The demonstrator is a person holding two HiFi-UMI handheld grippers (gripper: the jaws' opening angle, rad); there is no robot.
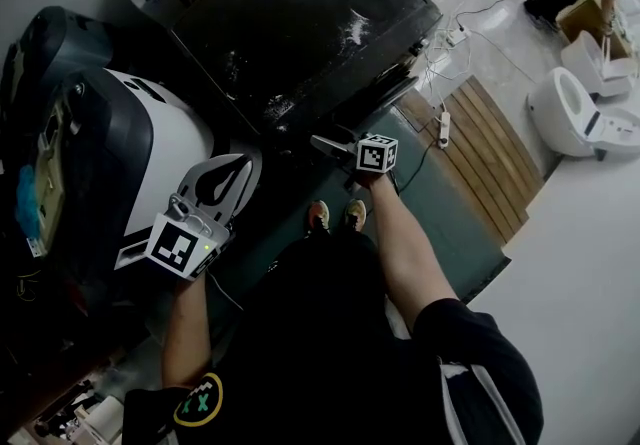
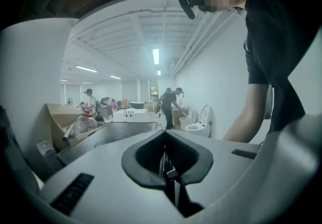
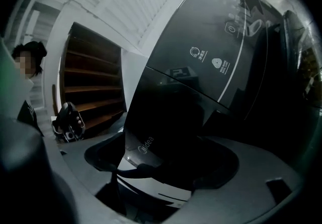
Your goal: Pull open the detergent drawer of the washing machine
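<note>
Washer, blk, at 12 o'clock in head view. Its detergent drawer at front edge, 6 o'clock, sits between wide-set jaws of R tool. L tool at 8 o'clock, jaws together, empty.

- Black shirt, short sleeves, with a white stripe down the side.
- Round yellow-rimmed emblem on the shirt's left sleeve.
- Black trousers.
- Pair of orange-tan shoes.
- White-shelled left claw with a black-lined mouth; its cube bears black-and-white square markers and a small green light.
- Dark-fingered right claw; its marker cube has the same pattern.
</note>
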